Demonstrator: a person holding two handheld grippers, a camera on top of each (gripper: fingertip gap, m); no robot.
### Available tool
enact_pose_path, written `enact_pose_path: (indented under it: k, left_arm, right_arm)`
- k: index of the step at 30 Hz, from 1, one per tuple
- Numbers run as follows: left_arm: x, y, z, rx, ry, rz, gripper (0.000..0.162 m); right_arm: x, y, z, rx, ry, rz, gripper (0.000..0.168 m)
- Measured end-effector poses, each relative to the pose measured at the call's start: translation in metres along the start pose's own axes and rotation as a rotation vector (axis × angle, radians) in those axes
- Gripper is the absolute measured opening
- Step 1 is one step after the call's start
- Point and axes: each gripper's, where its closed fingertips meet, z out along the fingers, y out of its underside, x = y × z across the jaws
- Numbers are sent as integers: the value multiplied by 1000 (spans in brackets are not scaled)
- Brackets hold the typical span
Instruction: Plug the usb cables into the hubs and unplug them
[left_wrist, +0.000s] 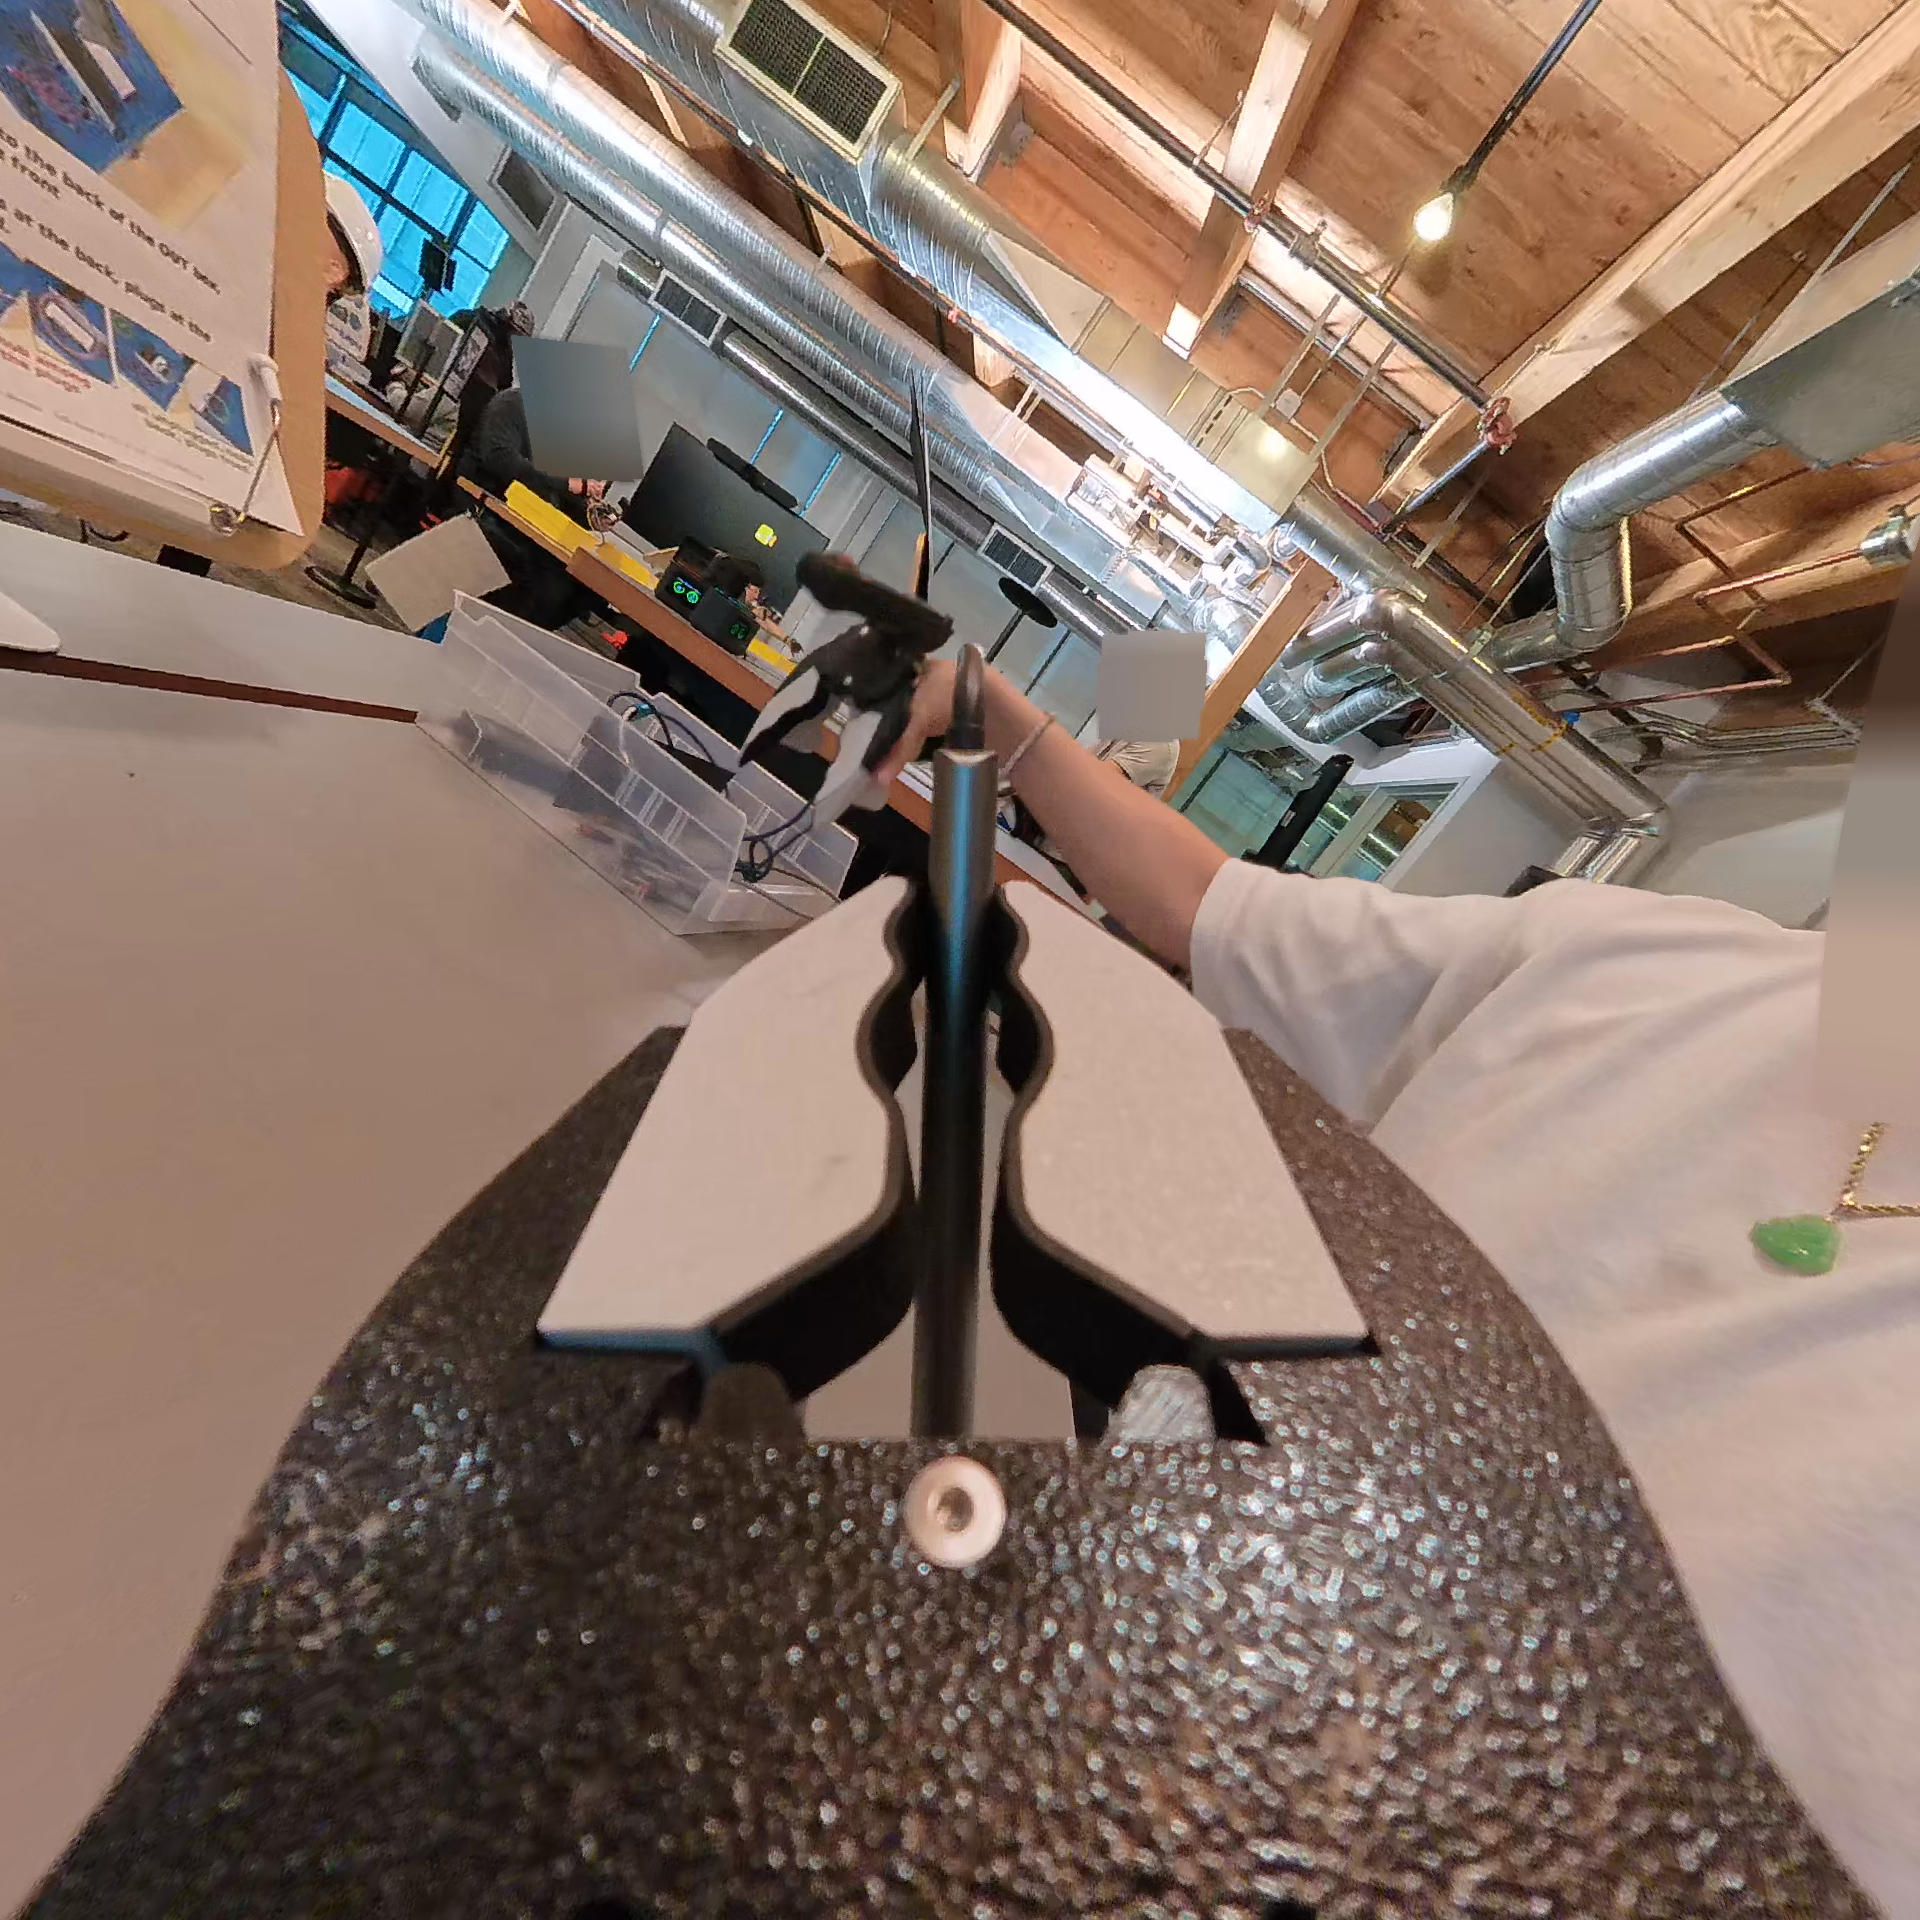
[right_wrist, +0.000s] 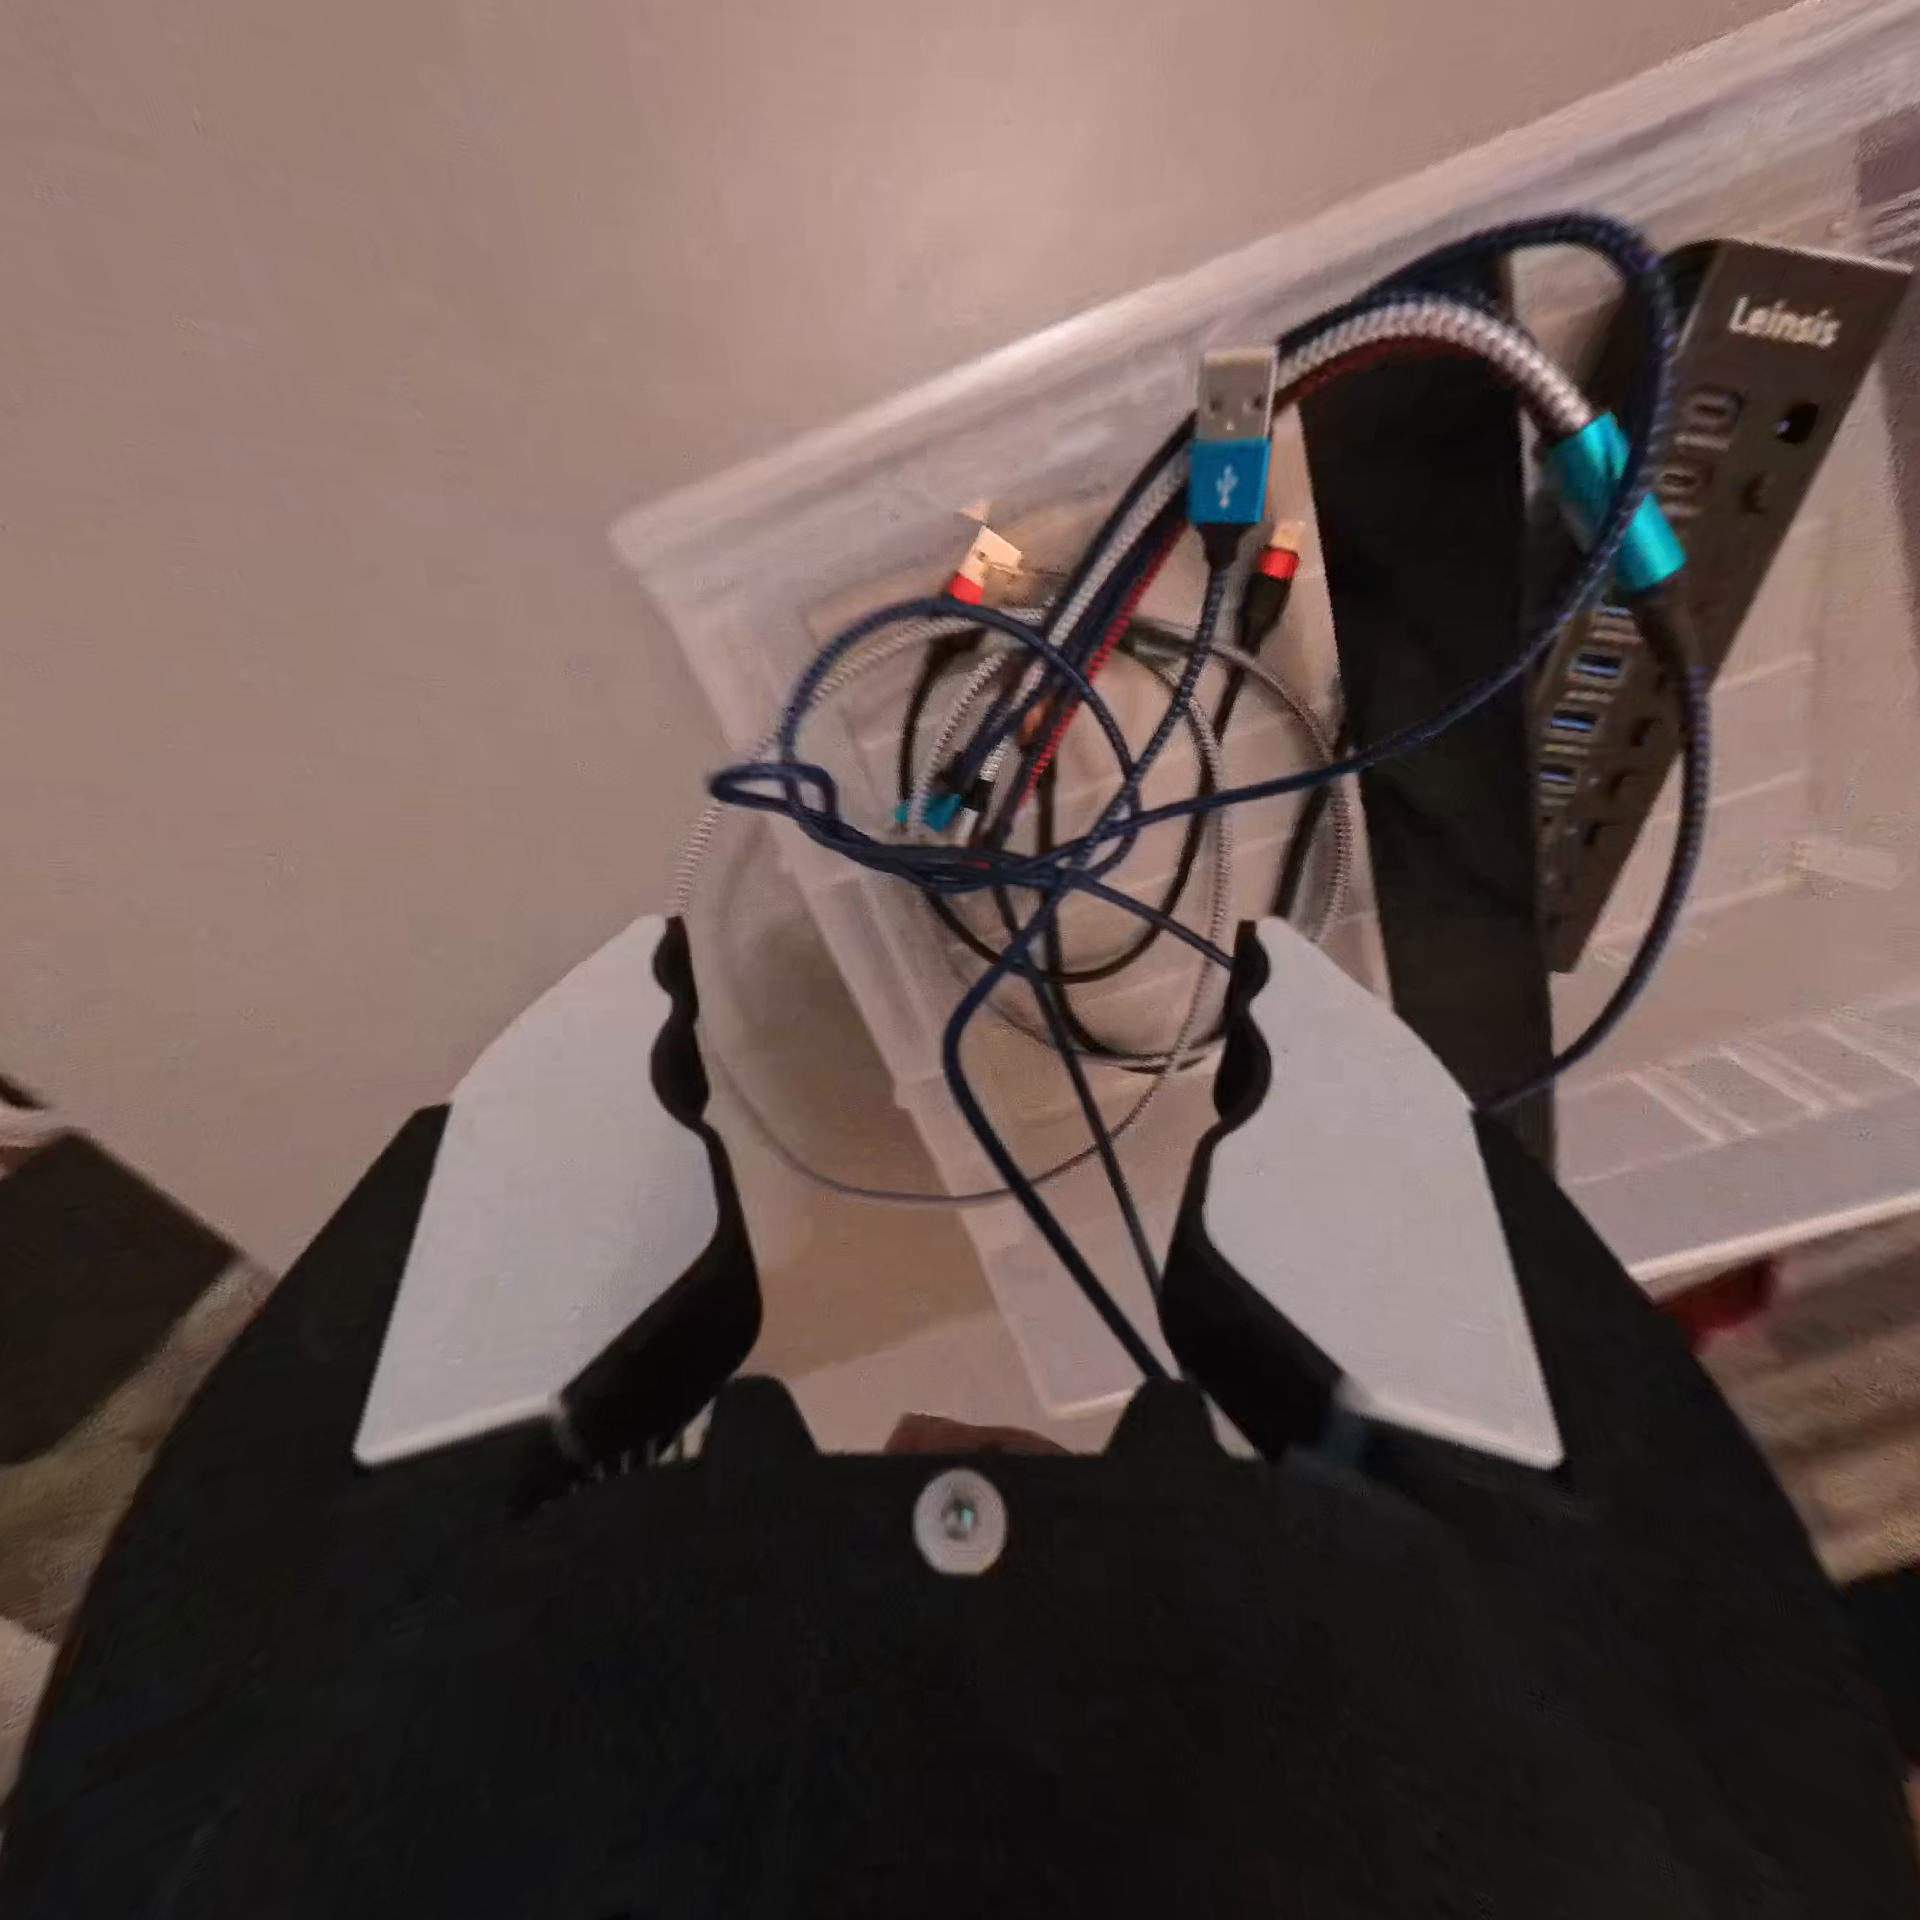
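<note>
My left gripper (left_wrist: 958, 894) is shut on a slim dark hub (left_wrist: 951, 1039), seen edge-on. It is held upright above the table, with a cable stub at its far end. My right gripper (right_wrist: 961, 935) is open over a clear tray (right_wrist: 1766, 1101) that holds a tangle of braided USB cables (right_wrist: 1039, 790). A blue USB plug (right_wrist: 1231, 468) lies on top of the tangle, and red-tipped plugs (right_wrist: 971, 582) lie beside it. A black multi-port hub (right_wrist: 1714, 582) lies at the tray's right. A dark blue cable runs loose between the open fingers. In the left wrist view the right gripper (left_wrist: 821, 748) hovers over the tray.
The clear compartment tray (left_wrist: 644, 821) sits near the far edge of the pale table (left_wrist: 260, 987). An instruction sheet on a stand (left_wrist: 135, 260) is at the left. The person's arm and white shirt (left_wrist: 1455, 1039) fill the right side. A dark object (right_wrist: 83, 1299) is at lower left. Spacing between my two grippers at the tips: around 50 cm. The blue USB plug (right_wrist: 1231, 468) is closer to my right gripper, around 8 cm from its tips; the left tips are 50 cm off.
</note>
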Motion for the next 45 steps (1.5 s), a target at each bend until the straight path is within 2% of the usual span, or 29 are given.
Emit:
enact_pose_path:
  k: [2,4,6,8,10,12,13,15,18,24,28,31,35,38,41,43,45]
  left_arm:
    - [-1,1,1,-2,0,0,9]
    - [-1,1,2,-1,-3,-2,9]
    - [-3,1,4,1,-13,-11,9]
    - [-7,4,9,-2,-23,-23,9]
    - [-8,8,16,-12,-20,-31,9]
    - [-10,14,25,-26,-12,-36,9]
    - [-9,18,30,-37,-4,-36,9]
    - [-10,26,40,-61,-3,-23,9]
    - [-8,37,54,-107,-12,44,9]
    - [2,44,63,-167,-7,174,9]
    - [-2,51,59,-235,-40,262,11]
    - [-1,49,60,-226,-46,276,14]
    - [-6,25,54,-68,-99,251,28]
    - [-17,9,37,0,-187,266,28]
    - [-21,-1,23,30,-236,289,31]
    - [-21,0,19,14,-227,288,31]
    - [-23,1,17,7,-224,282,30]
  right_arm:
    - [-11,-13,-22,101,-94,70,96]
    - [6,-27,-41,214,22,106,98]
    - [-1,-64,-68,462,84,109,100]
    - [-45,-108,-92,731,53,68,92]
    - [-113,-147,-103,923,-31,-13,80]
    - [-185,-181,-102,1045,-138,-97,85]
    - [-214,-195,-97,1073,-195,-124,80]
    - [-261,-223,-91,1094,-305,-167,80]
    - [-310,-252,-80,1051,-404,-281,68]
    - [-339,-265,-46,890,-343,-478,22]
    - [-347,-257,-39,834,-376,-536,11]
    - [-347,-254,-41,847,-334,-583,11]
    - [-317,-247,-70,910,-251,-543,11]
    - [-231,-231,-106,919,35,-417,11]
    - [-129,-189,-135,780,286,-309,11]
    - [-74,-161,-144,681,343,-297,11]
    - [-20,-135,-151,609,351,-178,11]
